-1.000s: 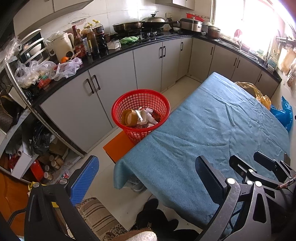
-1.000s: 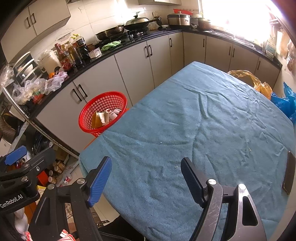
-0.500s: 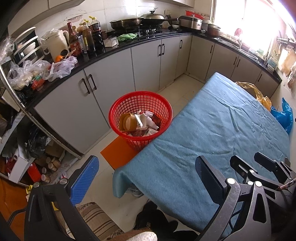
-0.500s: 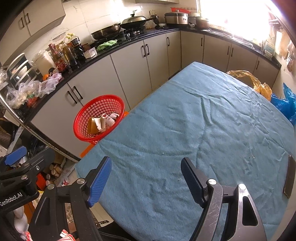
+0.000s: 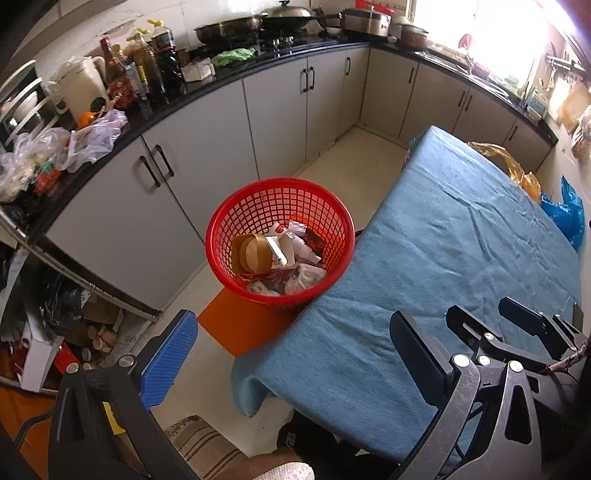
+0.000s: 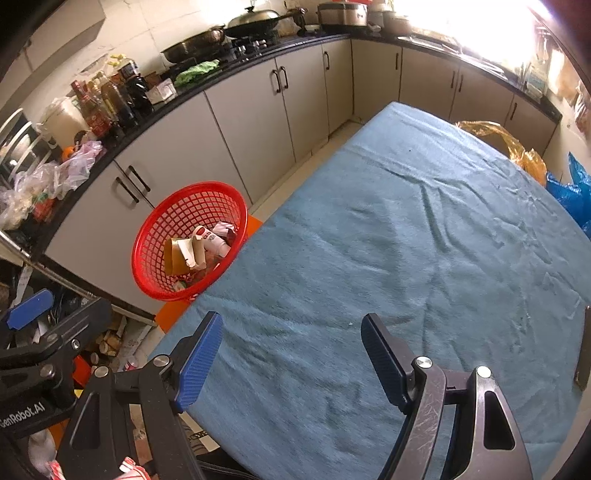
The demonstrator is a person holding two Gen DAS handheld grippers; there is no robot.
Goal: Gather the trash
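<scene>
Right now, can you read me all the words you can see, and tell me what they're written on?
"GenRobot.AI": white letters on the black body of the left tongs, seen from the right wrist camera.
Bottle labels on the counter: too small and blurred to read.
Wrappers in the red basket: print shows, but it is too blurred to read.
Nothing else is readable.

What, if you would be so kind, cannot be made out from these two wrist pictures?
- Lower trash in the red basket: left wrist view, covered by the upper pieces.
- Dark flat thing on the blue cloth: right wrist view, cut off by the edge.
- Bottle labels: too small.
- Window counter: glare washes it out.
</scene>
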